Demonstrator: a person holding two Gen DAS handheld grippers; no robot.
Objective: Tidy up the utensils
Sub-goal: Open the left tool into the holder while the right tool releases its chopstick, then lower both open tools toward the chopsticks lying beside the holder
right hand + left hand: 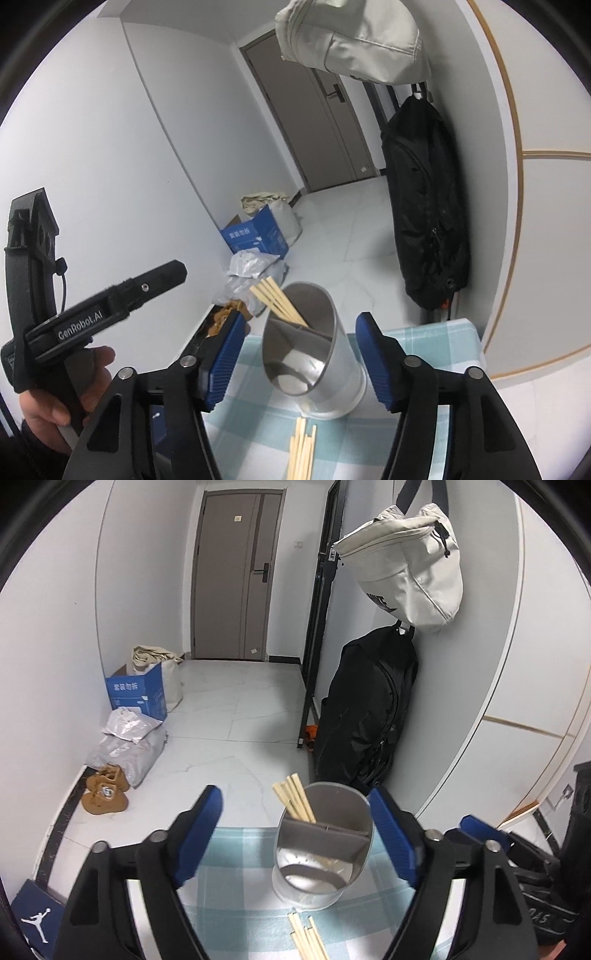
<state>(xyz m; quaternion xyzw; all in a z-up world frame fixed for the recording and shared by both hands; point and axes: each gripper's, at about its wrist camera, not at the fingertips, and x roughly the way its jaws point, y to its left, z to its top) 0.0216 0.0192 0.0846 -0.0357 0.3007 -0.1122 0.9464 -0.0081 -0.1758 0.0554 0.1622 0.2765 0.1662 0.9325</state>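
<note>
A metal utensil holder (pixel 321 849) with a grey divider stands on a light blue checked cloth (pixel 236 882). Several wooden chopsticks (pixel 293 803) stand in its far compartment. More loose chopsticks (pixel 308 939) lie on the cloth in front of it. My left gripper (pixel 295 834) is open and empty, its blue pads on either side of the holder. My right gripper (pixel 301 356) is also open and empty, straddling the holder (pixel 314 350); the loose chopsticks (pixel 303 450) lie just below. The left gripper's body (pixel 74 325) and the hand holding it show at the left of the right wrist view.
The cloth-covered table ends just beyond the holder; white tiled floor (pixel 236 716) lies past it. A black backpack (pixel 365 705) and a beige bag (pixel 410 561) hang on the right wall. A blue box (pixel 138 692), grey bags and brown shoes (pixel 105 794) sit by the left wall.
</note>
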